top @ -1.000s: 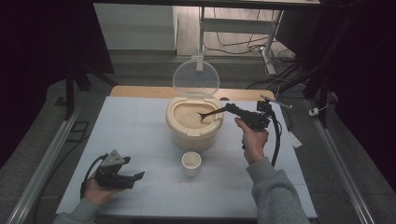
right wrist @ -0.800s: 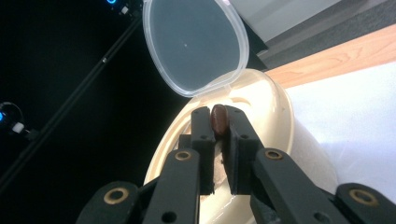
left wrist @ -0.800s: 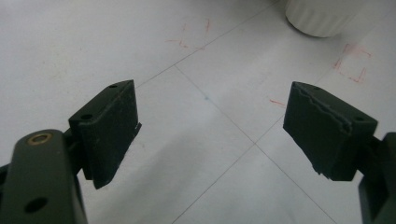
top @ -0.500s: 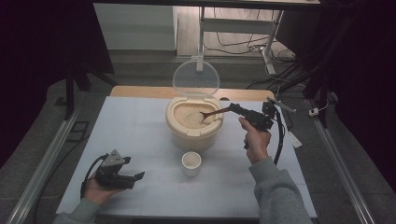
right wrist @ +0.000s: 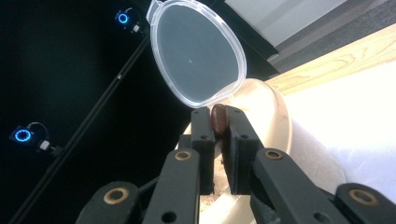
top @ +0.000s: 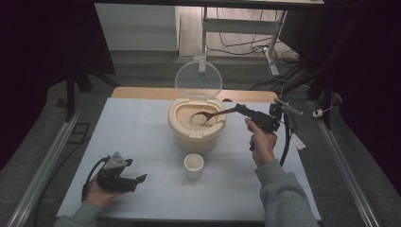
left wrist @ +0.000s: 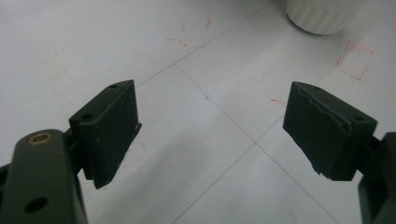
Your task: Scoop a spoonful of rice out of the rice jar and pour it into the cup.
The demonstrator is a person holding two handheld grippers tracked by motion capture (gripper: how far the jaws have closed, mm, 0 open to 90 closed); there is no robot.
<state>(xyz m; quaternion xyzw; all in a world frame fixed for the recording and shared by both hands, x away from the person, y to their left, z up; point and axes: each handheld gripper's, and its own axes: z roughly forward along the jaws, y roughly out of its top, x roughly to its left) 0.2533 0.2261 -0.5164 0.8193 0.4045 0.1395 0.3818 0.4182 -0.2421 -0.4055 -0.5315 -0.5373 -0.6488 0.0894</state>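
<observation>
We see the wooden spoon [top: 213,115] with its bowl in the rice of the open tub [top: 196,124], at the table's centre. The right gripper [top: 242,109] clamps its handle; the right gripper view shows the handle's end [right wrist: 218,118] pinched beneath the raised clear lid [right wrist: 198,52]. At 6 o'clock from the tub stands a white cup [top: 194,165]. At 8 o'clock rests the left gripper [top: 140,179], jaws wide apart. No legible writing.
</observation>
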